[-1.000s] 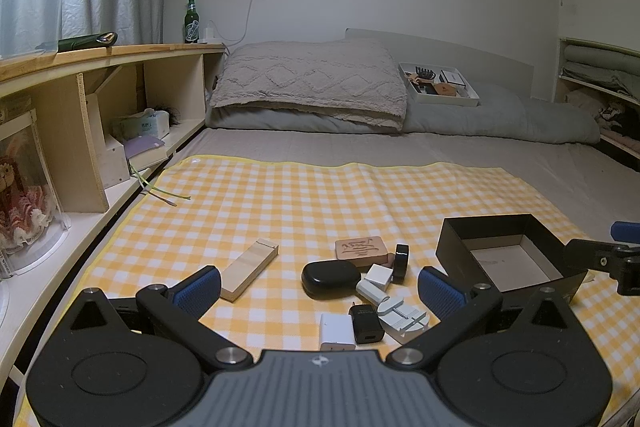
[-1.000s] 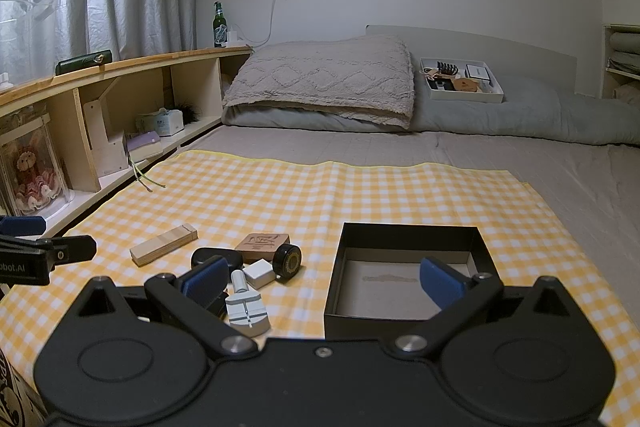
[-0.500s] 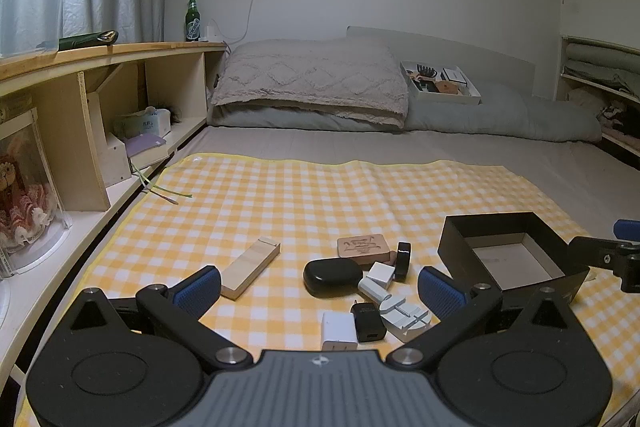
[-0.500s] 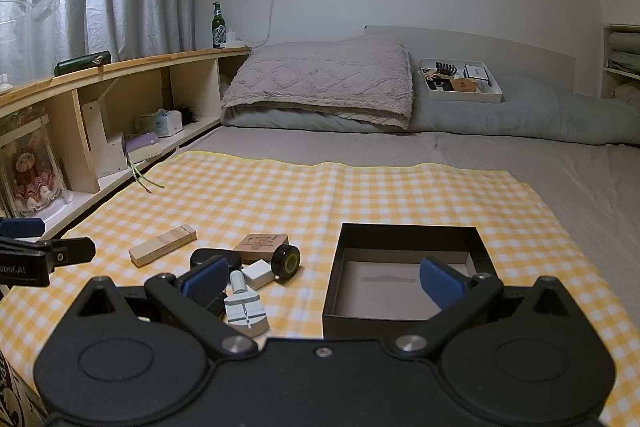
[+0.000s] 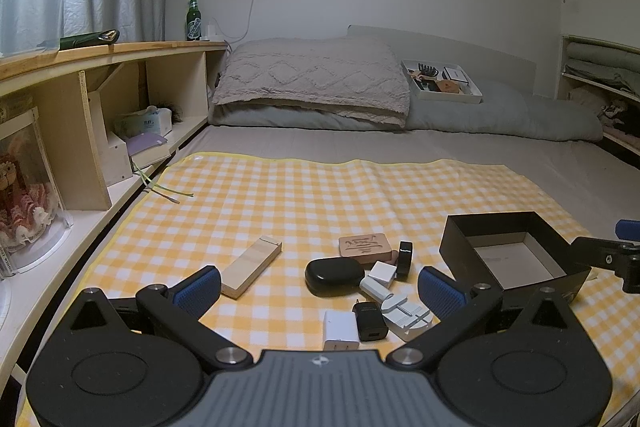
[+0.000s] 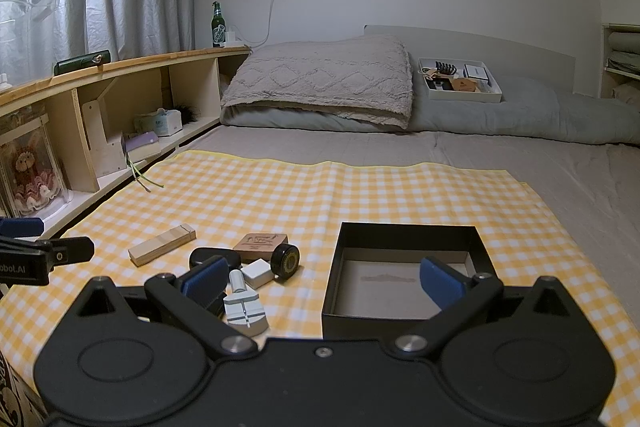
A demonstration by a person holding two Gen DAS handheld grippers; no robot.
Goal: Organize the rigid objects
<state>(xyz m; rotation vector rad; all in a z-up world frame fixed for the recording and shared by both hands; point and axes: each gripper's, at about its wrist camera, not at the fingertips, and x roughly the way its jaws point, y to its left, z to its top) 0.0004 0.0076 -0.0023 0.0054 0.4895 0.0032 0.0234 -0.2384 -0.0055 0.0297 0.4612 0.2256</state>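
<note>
Overhead, two hand-held grippers hover above small items clustered on a yellow checked cloth [image 5: 320, 195].

Both the left gripper [image 5: 320, 287] and right gripper [image 6: 322, 279] stand with jaws spread wide, holding nothing. A wooden block [image 5: 251, 266], black oval case [image 5: 334, 274], engraved brown block [image 5: 365, 247] and white charger [image 5: 341, 329] lie left of the black box [image 6: 406, 239], which sits open.

Dim, even indoor light; soft shadows; sharp focus; strong fisheye bending at edges, with dark vignetted corners.
</note>
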